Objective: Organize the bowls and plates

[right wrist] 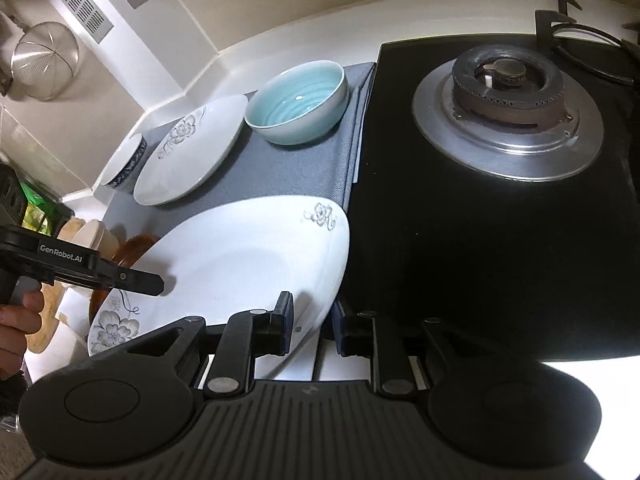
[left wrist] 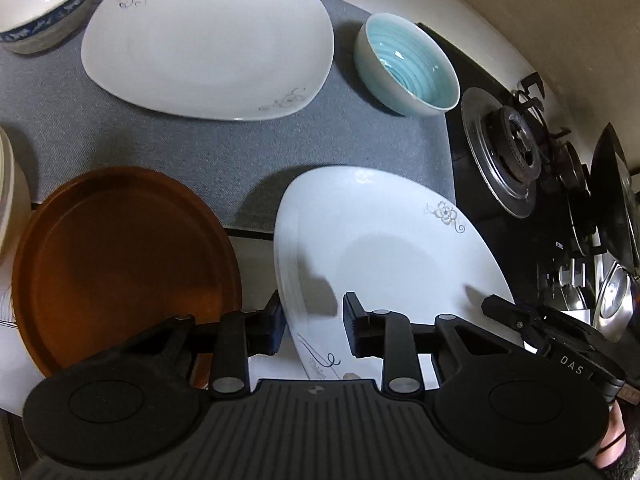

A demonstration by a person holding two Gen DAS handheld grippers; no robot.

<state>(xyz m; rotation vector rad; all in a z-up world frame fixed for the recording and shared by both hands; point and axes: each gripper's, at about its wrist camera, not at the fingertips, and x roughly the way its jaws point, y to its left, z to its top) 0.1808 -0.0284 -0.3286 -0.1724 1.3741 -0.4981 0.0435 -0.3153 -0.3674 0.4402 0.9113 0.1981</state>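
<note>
A white flowered plate is held tilted above the counter between both grippers. My left gripper straddles its left rim, one finger on each face. My right gripper straddles its right rim the same way; the plate fills the right wrist view's lower left. A second white flowered plate lies on the grey mat. A turquoise bowl stands right of it. A blue-patterned bowl stands left of it. A brown plate sits at the near left.
The grey mat covers the counter. A black gas hob with a burner lies to the right, with pots beyond. Stacked cream dishes sit at the far left. A strainer hangs on the wall.
</note>
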